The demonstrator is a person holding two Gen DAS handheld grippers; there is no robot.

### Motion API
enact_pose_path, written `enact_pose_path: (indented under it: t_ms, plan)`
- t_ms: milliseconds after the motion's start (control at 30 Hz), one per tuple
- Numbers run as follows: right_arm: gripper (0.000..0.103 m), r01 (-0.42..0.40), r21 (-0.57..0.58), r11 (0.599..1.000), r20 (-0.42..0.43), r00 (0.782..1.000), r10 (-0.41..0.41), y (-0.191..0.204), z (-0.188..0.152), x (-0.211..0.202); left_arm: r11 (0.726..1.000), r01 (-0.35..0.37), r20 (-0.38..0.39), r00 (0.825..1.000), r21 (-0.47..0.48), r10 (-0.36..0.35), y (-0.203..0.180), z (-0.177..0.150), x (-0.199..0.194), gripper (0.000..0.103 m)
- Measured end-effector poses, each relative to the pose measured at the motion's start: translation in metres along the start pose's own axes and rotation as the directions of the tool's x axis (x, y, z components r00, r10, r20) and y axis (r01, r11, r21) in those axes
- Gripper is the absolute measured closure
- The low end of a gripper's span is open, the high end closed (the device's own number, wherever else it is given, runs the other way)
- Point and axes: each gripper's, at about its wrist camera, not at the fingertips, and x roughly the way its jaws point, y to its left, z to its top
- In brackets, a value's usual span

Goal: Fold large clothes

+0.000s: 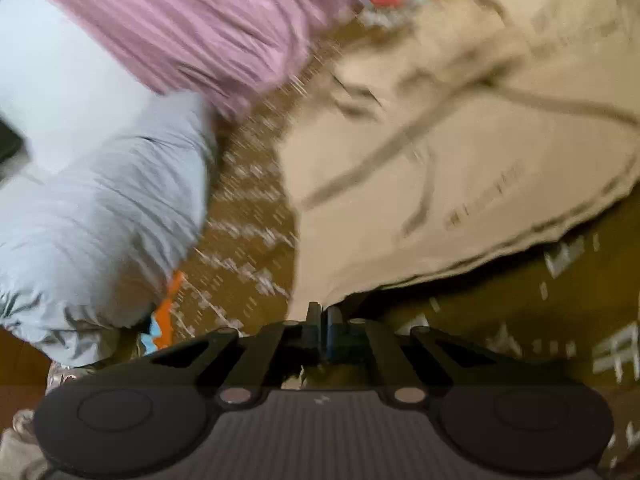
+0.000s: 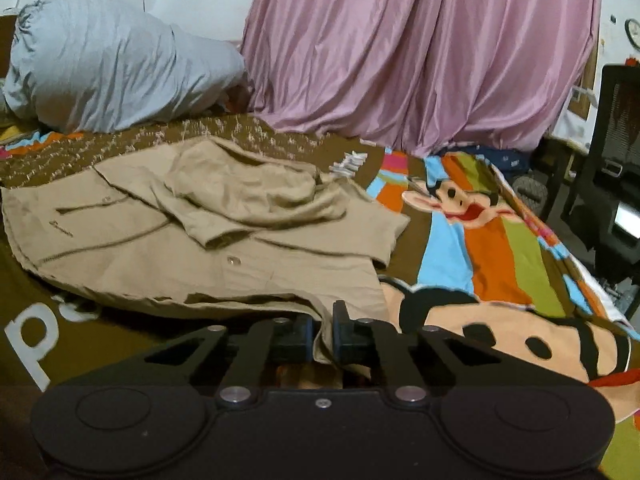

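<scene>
One cartoon blanket [image 2: 500, 248] covers bed; pink curtain [image 2: 420, 48], grey pillow [image 2: 112, 64] behind.

White "p", perhaps more, on brown blanket [image 2: 120, 340].

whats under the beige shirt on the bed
The beige shirt lies on a brown patterned blanket beside a cartoon-print sheet. Whatever lies directly beneath the shirt is covered.
</scene>
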Motion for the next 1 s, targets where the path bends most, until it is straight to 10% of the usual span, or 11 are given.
enact_pose_path:
  t_ms: [167, 500, 700, 1000]
  plan:
    - [0.097, 0.028, 0.042, 0.999, 0.104, 0.994, -0.032, -0.009, 0.013, -0.021, 0.974, -0.050, 0.112, 0.991, -0.221, 0.077, 0.030, 0.009, -0.034, 0.103]
    - [0.098, 0.059, 0.061, 0.996, 0.218, 0.973, -0.071, -0.025, 0.036, -0.112, 0.911, 0.087, 0.248, 0.968, -0.404, 0.018, 0.049, -0.018, -0.156, 0.103]
    - [0.098, 0.055, 0.066, 0.996, 0.199, 0.978, -0.067, -0.026, 0.033, -0.154, 0.906, 0.071, 0.235, 0.971, -0.417, 0.032, 0.052, 0.000, -0.134, 0.103]
    - [0.098, 0.108, 0.097, 0.989, 0.150, 0.981, -0.122, -0.054, 0.080, -0.046, 0.895, -0.037, 0.154, 0.981, -0.444, 0.117, 0.069, 0.084, -0.037, 0.103]
